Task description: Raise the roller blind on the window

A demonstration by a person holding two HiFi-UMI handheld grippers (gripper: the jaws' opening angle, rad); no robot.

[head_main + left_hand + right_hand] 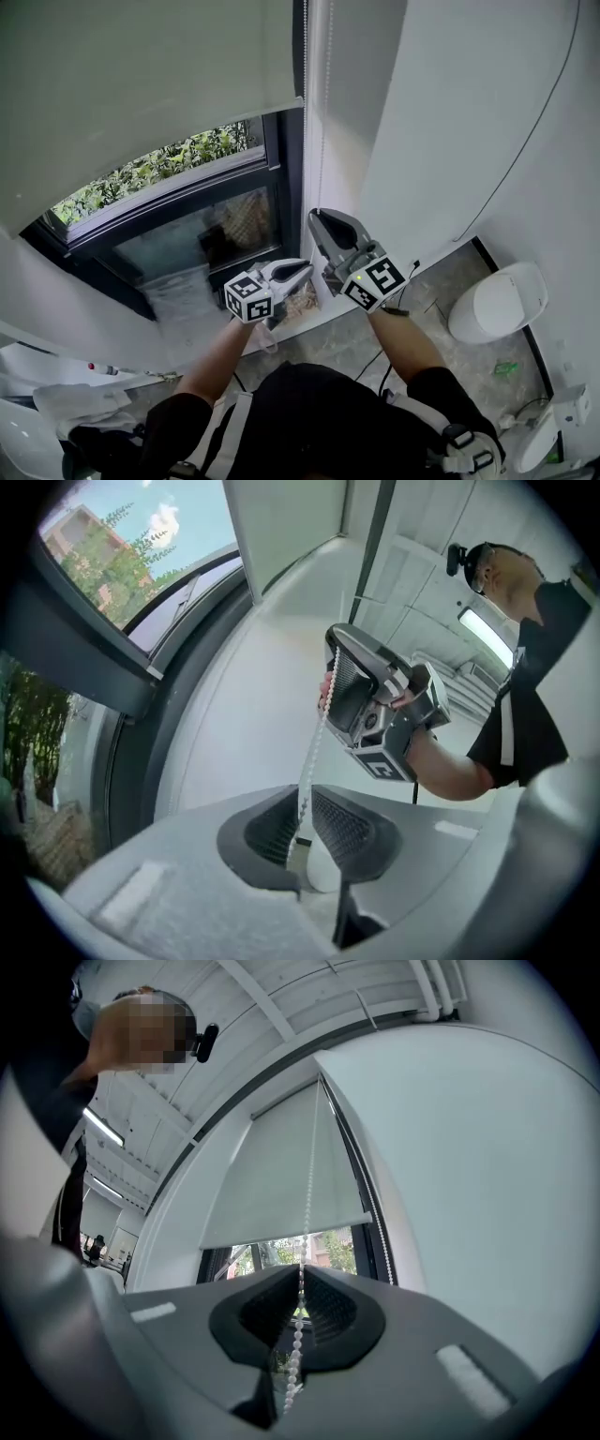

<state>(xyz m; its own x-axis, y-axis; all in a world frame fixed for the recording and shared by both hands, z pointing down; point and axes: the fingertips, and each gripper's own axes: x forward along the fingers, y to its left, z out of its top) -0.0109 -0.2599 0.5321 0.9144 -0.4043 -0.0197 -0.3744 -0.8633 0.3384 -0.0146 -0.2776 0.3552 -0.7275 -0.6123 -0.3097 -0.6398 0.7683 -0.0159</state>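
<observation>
Both bare forearms reach forward and up to the right edge of the window (202, 239). The left tool (304, 270) sits lower and a little to the left, while the right tool (317, 221) is higher and tilted steeply upward. The roller blind (141, 84) covers the upper part of the glass, with green foliage showing under its hem. The bead chain (325, 122) hangs just right of the blind, against the white wall. The right gripper view looks up along the chain (306, 1204) toward the top of the blind (281, 1180). There the right tool (300, 1290) has its jaws closed tight on the beads. The left gripper view looks at the right tool (330, 672) from below, with a hand behind it and the chain (314, 742) dropping from its tips. The left tool (303, 808) has its jaws only slightly apart. The chain runs loosely through that narrow gap, lying along one pad without being pinched. Only the head view shows the floor, where a white rounded bin (497, 300) stands at the right. Its top is closed, so its contents cannot be seen.
</observation>
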